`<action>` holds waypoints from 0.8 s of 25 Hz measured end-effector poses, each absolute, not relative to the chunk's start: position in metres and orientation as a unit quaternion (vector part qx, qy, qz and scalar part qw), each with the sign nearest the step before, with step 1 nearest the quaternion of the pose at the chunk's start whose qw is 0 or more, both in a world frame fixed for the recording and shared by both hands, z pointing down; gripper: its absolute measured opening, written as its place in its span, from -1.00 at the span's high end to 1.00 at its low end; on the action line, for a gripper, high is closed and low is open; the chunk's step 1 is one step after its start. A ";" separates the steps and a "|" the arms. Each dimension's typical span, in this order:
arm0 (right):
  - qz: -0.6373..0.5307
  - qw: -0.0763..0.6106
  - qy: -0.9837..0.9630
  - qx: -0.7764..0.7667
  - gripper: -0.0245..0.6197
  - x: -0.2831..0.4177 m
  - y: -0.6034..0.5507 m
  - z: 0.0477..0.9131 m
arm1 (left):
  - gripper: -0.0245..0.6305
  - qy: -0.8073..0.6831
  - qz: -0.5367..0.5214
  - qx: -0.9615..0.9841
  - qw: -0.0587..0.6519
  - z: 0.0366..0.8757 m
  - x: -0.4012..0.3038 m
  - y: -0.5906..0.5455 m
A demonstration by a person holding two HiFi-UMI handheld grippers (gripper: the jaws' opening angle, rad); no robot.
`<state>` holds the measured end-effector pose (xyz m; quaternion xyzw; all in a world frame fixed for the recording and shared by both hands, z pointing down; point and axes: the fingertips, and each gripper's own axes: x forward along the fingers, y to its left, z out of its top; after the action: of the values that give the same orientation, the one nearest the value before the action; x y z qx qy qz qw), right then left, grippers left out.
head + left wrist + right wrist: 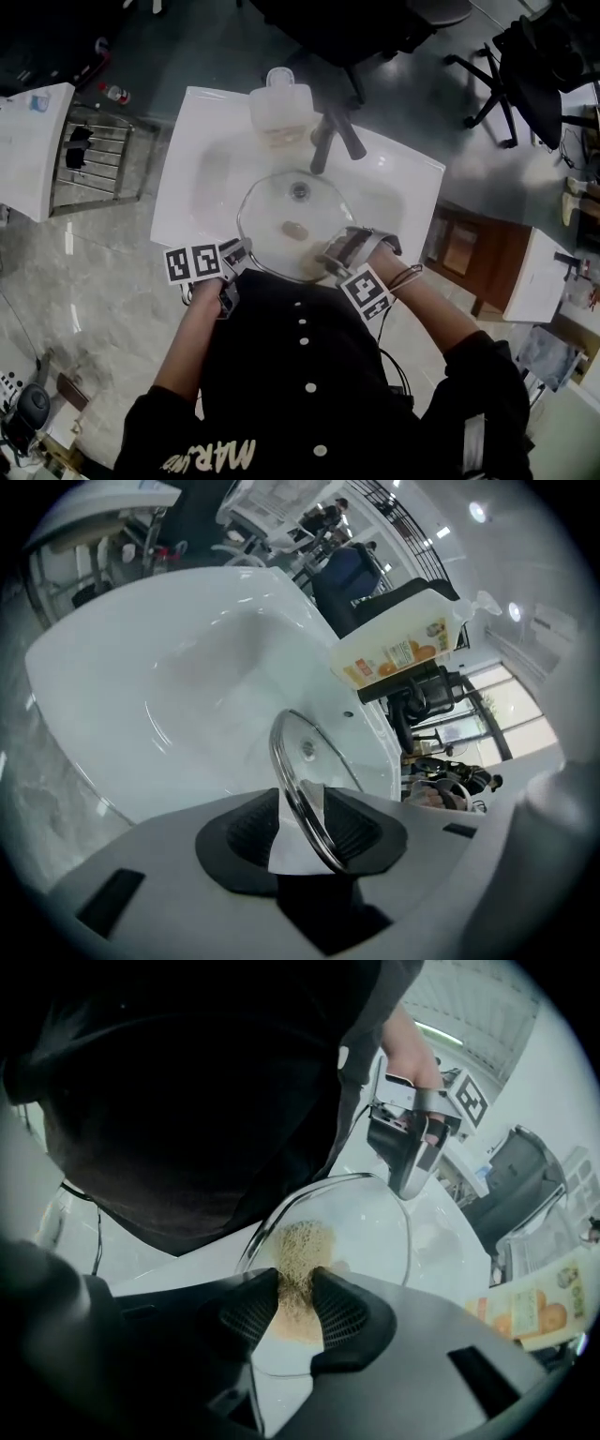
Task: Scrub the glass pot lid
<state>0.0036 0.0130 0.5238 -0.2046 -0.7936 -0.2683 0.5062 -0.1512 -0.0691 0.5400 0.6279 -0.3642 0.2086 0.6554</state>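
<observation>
Grey marbled flooring surrounds the white sink (202, 122), where all the work takes place. At the sink's near left edge, the left gripper (305, 819) has its jaws well apart, with the metal rim of the glass pot lid (272, 206) passing loosely between them and not clamped. At the sink's near right, the right gripper (295, 1302) pinches a brown scouring pad (300, 1251) against the glass. The lid sits over the sink's bowl, and a detergent bottle (279, 112) and dark faucet (333, 131) stand at the sink's far side. With the rim unclamped, a firm scrubbing stroke would likely push the lid sideways, so it slides or knocks against the sink and chips.
</observation>
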 end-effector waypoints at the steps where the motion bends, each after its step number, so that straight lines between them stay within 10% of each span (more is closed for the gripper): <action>1: -0.267 0.510 -0.797 -0.181 0.52 0.004 0.009 0.522 | 0.40 -0.375 0.225 0.636 0.636 0.538 -0.156 -0.072; 11: -0.084 0.424 -0.879 0.203 0.52 0.007 -0.075 0.446 | 0.84 -0.445 0.153 0.798 0.376 0.419 -0.164 -0.143; 20: -0.014 0.163 -0.870 0.465 0.52 0.062 -0.129 0.301 | 0.85 -0.435 0.127 0.873 0.179 0.312 -0.135 -0.172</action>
<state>0.0621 -0.1287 0.3014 0.4647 -0.8702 -0.0140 0.1628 -0.1350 -0.1715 0.3120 0.8732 -0.4351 0.1268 0.1793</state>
